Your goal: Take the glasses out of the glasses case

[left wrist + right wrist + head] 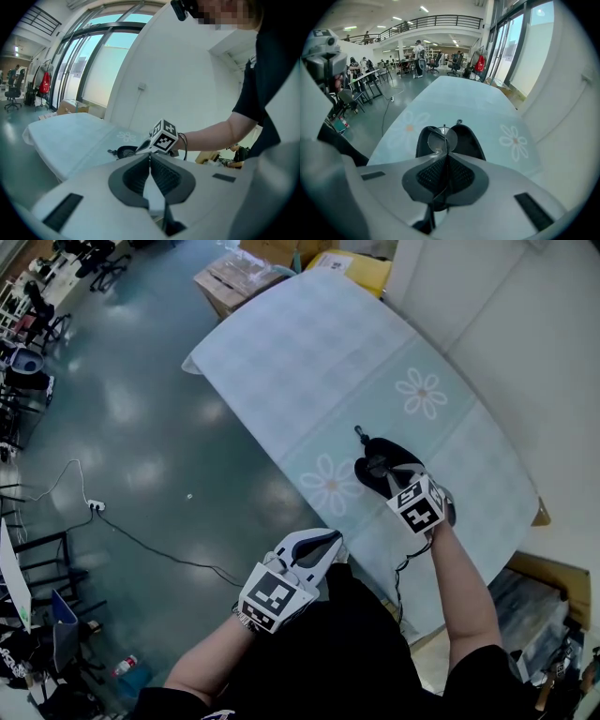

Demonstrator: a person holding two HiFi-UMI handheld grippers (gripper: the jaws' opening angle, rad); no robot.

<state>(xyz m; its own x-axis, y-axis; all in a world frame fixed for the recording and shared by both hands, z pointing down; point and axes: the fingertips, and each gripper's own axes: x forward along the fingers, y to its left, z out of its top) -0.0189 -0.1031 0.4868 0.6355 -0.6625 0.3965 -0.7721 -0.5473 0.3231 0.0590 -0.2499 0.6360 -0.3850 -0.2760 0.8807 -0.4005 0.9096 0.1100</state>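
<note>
Glasses are untouched by the left gripper, held off the worktop with fingers pressed together, empty; rightward, their thin frame is pinched in the right gripper's fingers over the open glasses case; a slow, straight lift is advised.

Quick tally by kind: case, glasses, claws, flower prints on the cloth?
glasses case: 1
glasses: 1
claws: 2 (left claw, right claw)
flower prints: 2
Total: 6
</note>
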